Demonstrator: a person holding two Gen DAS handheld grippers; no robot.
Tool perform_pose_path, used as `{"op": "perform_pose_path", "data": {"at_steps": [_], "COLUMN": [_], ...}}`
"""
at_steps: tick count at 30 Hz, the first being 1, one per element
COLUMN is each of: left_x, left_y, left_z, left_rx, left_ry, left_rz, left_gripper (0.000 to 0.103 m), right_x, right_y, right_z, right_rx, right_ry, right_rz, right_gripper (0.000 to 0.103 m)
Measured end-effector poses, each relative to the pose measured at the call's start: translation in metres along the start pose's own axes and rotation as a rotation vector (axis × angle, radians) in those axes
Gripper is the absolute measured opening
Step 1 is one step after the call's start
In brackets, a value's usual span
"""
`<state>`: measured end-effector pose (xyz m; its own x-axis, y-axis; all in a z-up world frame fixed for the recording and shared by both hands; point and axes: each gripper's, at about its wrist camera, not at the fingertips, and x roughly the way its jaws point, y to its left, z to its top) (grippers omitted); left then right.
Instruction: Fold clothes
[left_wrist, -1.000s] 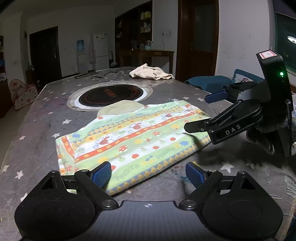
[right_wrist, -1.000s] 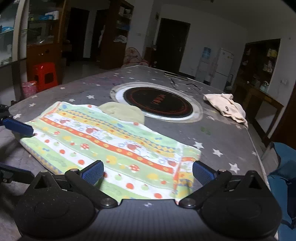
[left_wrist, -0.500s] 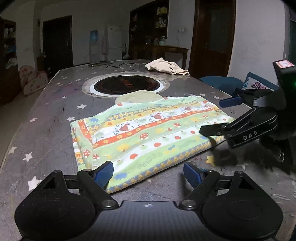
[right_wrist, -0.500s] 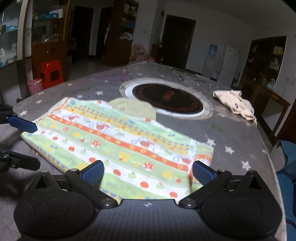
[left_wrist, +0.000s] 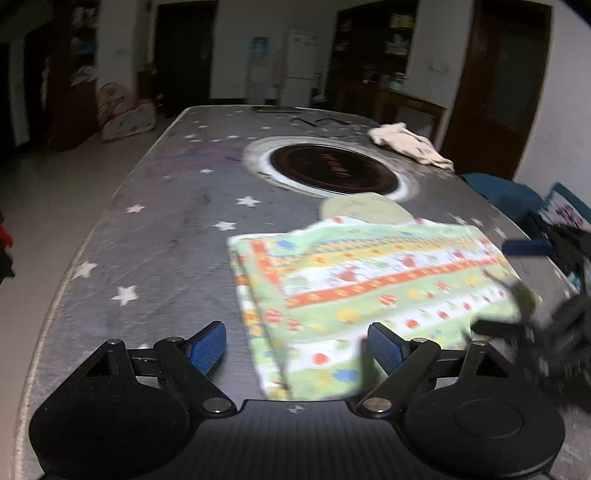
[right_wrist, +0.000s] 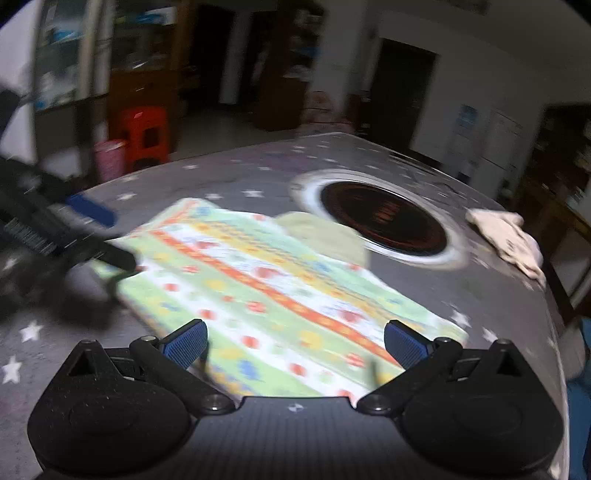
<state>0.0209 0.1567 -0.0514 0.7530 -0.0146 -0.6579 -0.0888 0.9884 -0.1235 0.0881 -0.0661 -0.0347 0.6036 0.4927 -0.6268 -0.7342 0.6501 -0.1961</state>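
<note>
While both my hand-held grippers, left (left_wrist: 295, 345) and right (right_wrist: 295, 343), gape empty, one folded green patterned cloth (left_wrist: 369, 280) and one cream garment (left_wrist: 408, 147) lie on the grey star-printed worktop (left_wrist: 166, 229) in a dim room.

Left gripper (left_wrist: 295, 345), right gripper (right_wrist: 295, 341): matte black bodies, ridged blue pads, silver pivot screws

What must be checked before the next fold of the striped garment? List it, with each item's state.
1. Left claw open, nothing gripped: ok.
2. Right claw open, nothing gripped: ok.
3. Striped garment lies flat on the star-print table: ok.
4. Its far edge clear of the round burner: cannot tell, a plain green flap reaches the rim.
5. Cream garment lies apart: ok.
6. Sharp view for aiming: not ok, blurred.
</note>
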Motion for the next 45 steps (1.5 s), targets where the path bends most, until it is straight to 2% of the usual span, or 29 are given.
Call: {"op": "perform_pose_path", "data": {"at_steps": [3,8,13,15,17,19,21,28,32,37,45], "left_x": [-0.004,-0.012,-0.016,-0.016,-0.014,-0.010,-0.006,0.002,0.005,0.007,0.026], "left_y": [0.012,0.023,0.031,0.036,0.041,0.045,0.049,0.053,0.057,0.062,0.059], "left_z": [0.005,0.013,0.021,0.023,0.025,0.027,0.028,0.030,0.032,0.034,0.036], "left_rx": [-0.031,-0.058,-0.078,-0.101,-0.129,-0.155,-0.173,-0.215,-0.278,-0.396,-0.549], "left_ry": [-0.007,-0.042,-0.056,-0.055,-0.050,-0.037,-0.016,0.033,0.046,0.060,0.134], "left_rz": [0.019,0.049,0.047,0.057,0.064,0.071,0.072,0.058,0.024,-0.064,-0.166], "left_gripper": [0.090,0.103,0.103,0.103,0.103,0.103,0.103,0.103,0.103,0.103,0.103], "right_x": [0.004,0.014,0.027,0.031,0.034,0.038,0.041,0.045,0.042,0.033,0.017], "right_y": [0.023,0.062,0.089,0.098,0.106,0.113,0.119,0.128,0.121,0.100,0.075], "right_z": [0.010,0.024,0.034,0.037,0.039,0.041,0.042,0.048,0.050,0.059,0.068], "right_rx": [-0.085,-0.202,-0.260,-0.279,-0.297,-0.311,-0.310,-0.324,-0.280,-0.147,-0.033], "right_ry": [-0.003,0.006,0.018,0.022,0.021,0.025,0.027,0.025,0.020,0.003,-0.049], "right_rz": [0.056,0.147,0.201,0.218,0.231,0.235,0.233,0.233,0.257,0.292,0.297], "right_gripper": [0.101,0.094,0.082,0.080,0.074,0.059,0.055,0.026,0.015,0.012,0.011]}}
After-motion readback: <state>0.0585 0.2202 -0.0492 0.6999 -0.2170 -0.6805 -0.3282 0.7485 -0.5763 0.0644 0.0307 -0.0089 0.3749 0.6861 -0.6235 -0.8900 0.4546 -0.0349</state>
